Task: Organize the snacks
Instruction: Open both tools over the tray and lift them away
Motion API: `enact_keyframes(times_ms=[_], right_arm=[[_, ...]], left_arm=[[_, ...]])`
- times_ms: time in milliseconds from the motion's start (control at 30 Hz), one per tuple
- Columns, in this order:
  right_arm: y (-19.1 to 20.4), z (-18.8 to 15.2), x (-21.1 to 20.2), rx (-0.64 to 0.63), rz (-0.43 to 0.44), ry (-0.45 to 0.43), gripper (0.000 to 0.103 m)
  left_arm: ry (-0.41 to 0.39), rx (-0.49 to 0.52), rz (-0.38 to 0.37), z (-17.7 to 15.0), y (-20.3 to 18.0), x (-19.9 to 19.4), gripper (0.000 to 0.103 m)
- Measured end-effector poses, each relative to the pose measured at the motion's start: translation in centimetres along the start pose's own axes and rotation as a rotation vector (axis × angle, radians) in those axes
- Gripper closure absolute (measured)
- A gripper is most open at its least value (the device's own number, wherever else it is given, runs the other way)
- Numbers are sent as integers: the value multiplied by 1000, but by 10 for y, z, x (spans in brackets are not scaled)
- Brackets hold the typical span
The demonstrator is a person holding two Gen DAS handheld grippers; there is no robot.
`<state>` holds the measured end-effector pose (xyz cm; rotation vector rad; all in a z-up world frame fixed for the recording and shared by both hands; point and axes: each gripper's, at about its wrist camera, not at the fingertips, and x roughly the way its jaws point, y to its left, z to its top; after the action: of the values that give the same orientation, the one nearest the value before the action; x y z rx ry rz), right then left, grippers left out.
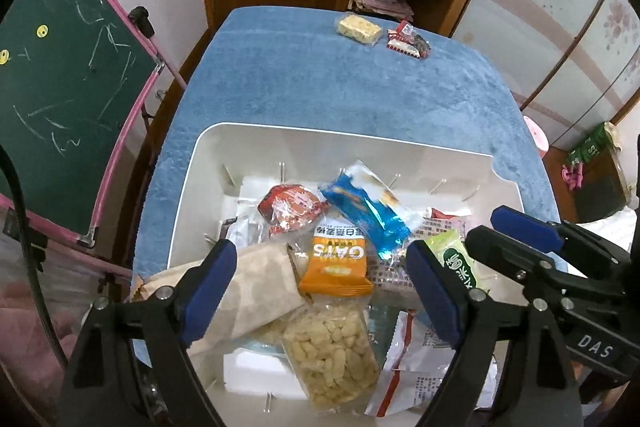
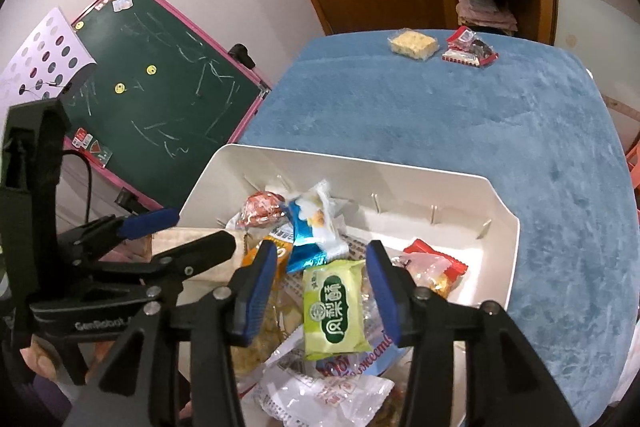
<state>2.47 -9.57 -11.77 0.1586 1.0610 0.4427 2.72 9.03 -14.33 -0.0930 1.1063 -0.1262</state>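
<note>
Snacks heaped in white bin, lower packets buried, left claw and right claw agape, empty

on the table: bin at the near edge, packed with snack packets; oats packet on top, between wafer packet behind and puffed-grain bag in front. at the far edge, crispy bar left of small packet, just beside.
</note>
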Motion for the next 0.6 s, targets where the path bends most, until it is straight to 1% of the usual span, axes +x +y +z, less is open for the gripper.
enact_keyframes(times_ms=[200,333,433,600], right_arm=[[-4,0,-4,20,5,-17,56],[-5,1,-7,16,-10,-32,56],[-7,1,-10,25,4,-38,56],[-8,2,-13,23,3,-48,56]], left_arm=[[-9,11,17,1,-2,-1,17],[-17,19,21,1,-5,-3,17],[-21,30,28,2,-8,-5,17],[-29,45,32,5,-13,-7,17]])
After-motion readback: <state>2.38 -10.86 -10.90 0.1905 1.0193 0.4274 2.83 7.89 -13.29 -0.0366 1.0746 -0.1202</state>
